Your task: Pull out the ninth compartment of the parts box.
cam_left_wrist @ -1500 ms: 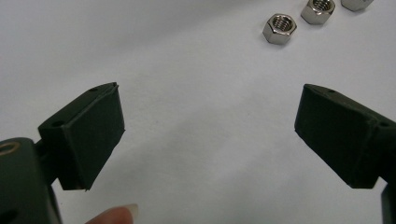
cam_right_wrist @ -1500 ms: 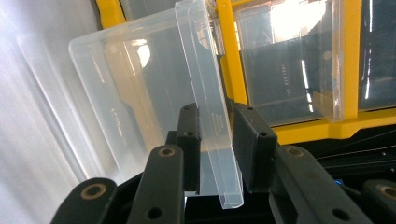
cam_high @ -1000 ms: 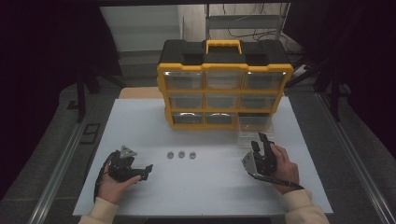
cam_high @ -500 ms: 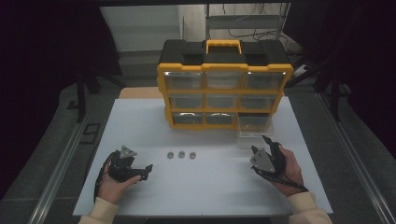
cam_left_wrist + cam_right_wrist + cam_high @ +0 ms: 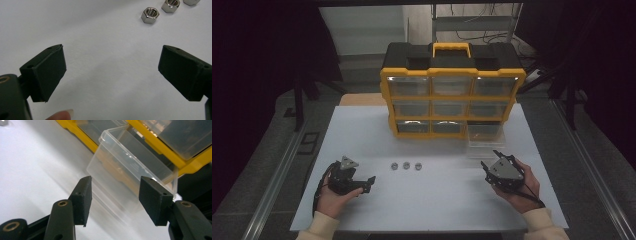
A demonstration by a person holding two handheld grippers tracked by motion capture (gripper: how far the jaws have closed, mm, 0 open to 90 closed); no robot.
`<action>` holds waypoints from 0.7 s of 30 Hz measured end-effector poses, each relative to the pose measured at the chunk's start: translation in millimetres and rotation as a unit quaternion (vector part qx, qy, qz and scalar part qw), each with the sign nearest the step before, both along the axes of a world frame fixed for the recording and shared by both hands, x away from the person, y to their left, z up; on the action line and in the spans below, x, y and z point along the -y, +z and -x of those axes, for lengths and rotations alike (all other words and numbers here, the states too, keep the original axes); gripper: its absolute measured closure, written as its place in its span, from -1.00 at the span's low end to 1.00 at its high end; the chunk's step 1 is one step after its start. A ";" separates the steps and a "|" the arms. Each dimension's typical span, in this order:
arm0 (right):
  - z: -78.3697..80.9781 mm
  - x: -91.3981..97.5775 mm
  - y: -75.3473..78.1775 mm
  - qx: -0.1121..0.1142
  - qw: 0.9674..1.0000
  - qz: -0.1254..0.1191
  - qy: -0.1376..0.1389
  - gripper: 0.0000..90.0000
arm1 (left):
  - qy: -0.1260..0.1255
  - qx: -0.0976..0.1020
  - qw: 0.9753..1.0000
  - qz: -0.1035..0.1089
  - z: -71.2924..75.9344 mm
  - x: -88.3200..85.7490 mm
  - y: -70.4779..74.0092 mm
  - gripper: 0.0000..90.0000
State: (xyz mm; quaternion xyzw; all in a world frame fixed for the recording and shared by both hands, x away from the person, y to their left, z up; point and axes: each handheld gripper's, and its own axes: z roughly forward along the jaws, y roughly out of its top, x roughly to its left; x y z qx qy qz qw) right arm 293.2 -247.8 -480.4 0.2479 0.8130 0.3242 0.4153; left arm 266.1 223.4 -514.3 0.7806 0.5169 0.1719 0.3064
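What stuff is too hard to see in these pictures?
- What is inside the organizer: high view, drawers too small and glary.
- Third nut: left gripper view, cut off by the top edge.
- Pulled-out drawer: right gripper view, its far end is blurred, so any contents cannot be told.
- Left hand: left gripper view, just a fingertip at the bottom edge.

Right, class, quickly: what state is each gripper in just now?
Left gripper: open, holding nothing, near three steel hex nuts.
Right gripper: open, empty, facing the clear plastic drawer.
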 end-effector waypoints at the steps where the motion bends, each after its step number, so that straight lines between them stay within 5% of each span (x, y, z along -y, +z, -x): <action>1: 0.4 0.9 0.5 -0.005 1.000 -0.006 0.002 0.00 | 0.000 0.000 1.000 -0.001 0.0 -0.1 0.1 -0.82; 13: 5.1 16.6 3.4 -0.078 0.993 -0.087 0.025 -0.05 | -0.002 0.002 1.000 0.000 -0.4 -1.0 -0.1 -0.82; 21: 8.4 28.6 2.2 -0.131 0.982 -0.135 0.028 -0.11 | -0.005 0.010 1.000 0.008 -0.3 -3.8 -0.6 -0.82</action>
